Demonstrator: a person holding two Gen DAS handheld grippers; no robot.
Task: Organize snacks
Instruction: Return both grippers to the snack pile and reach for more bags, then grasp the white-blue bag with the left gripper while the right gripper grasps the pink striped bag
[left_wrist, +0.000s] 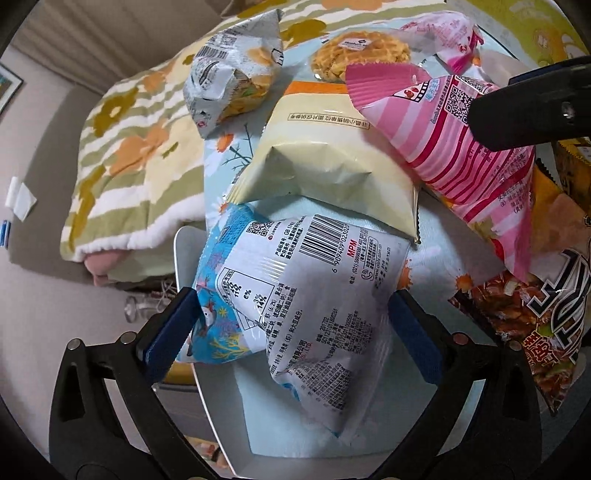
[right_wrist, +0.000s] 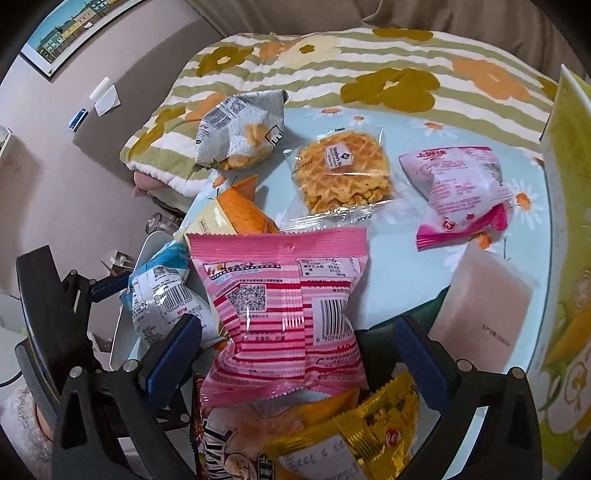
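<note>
Two grippers hang over the snack pile, each straddling a bag. The left gripper stands with its jaws wide apart around the blue-and-white packet – pads just beside its flanks, seemingly not pressing. The packet's long axis runs straight ahead of the fingers, along the pointing line, so closing should pinch its narrow width. The right gripper, likewise spread, flanks the pink striped bag lying just ahead. Both bags rest on the flowered table.

Flowered quilt bunched just beyond the daisy-print tablecloth. Framed picture on the wall, upper left. Yellow-patterned box upright at right.
</note>
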